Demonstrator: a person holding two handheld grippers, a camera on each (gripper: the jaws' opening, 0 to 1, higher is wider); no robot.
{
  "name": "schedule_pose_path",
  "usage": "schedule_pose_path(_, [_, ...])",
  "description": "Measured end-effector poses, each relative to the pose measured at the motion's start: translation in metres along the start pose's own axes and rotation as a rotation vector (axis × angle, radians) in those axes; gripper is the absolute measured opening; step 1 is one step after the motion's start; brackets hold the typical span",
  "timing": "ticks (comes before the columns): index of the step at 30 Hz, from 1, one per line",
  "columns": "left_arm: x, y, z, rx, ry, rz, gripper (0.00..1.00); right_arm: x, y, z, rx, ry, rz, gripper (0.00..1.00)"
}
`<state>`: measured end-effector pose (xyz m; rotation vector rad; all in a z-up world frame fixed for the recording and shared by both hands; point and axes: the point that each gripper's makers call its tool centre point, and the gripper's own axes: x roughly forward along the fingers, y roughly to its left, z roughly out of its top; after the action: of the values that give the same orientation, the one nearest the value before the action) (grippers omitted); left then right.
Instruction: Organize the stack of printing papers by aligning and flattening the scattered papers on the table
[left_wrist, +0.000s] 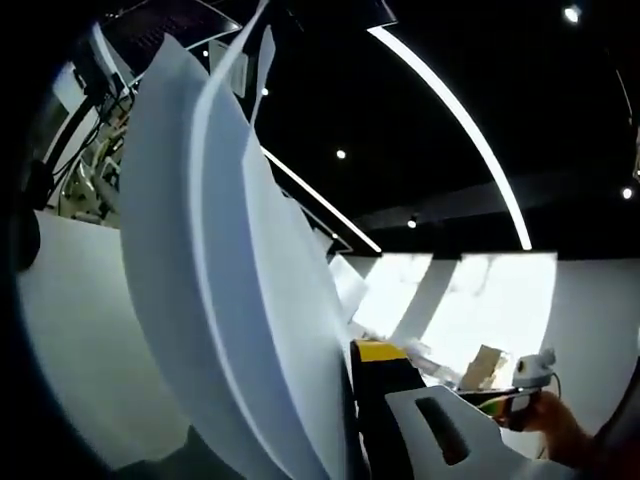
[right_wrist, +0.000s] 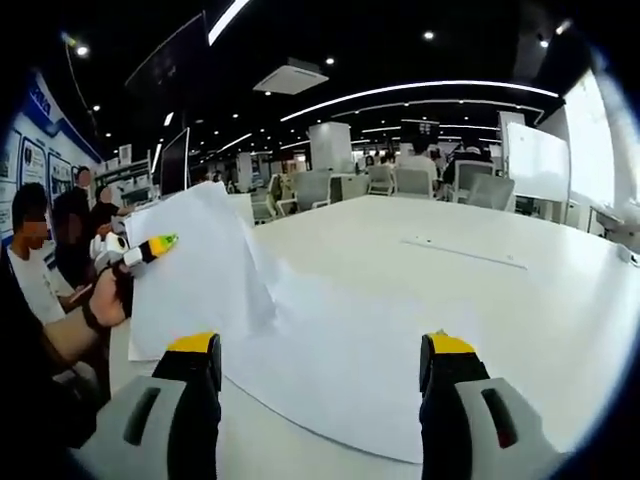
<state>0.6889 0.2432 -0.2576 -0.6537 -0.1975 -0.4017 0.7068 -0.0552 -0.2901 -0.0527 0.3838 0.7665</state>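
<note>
In the right gripper view, the right gripper (right_wrist: 320, 385) is hovering with its yellow-tipped jaws spread wide and released, nothing between them, above a sheet of printing paper (right_wrist: 350, 340) lying flat on the white table (right_wrist: 500, 290). At nine o'clock, the left gripper (right_wrist: 150, 248) is lifting more sheets (right_wrist: 200, 270) by their edge, a hand (right_wrist: 105, 300) gripping it. In the left gripper view, those raised sheets (left_wrist: 220, 280) are curving upward from six toward eleven o'clock, clamped in the left gripper's jaws, with the right gripper (left_wrist: 520, 400) showing at four o'clock.

White tool (right_wrist: 320, 400) bodies w/ slots, black fingers (right_wrist: 205, 385), yellow tips.
</note>
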Motion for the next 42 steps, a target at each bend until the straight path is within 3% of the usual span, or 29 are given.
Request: schedule_pose_path(42, [-0.001,-0.001,0.000,-0.005,-0.002,0.000,0.10,-0.013,-0.013,-0.020,0.007,0.031,-0.060,0.77])
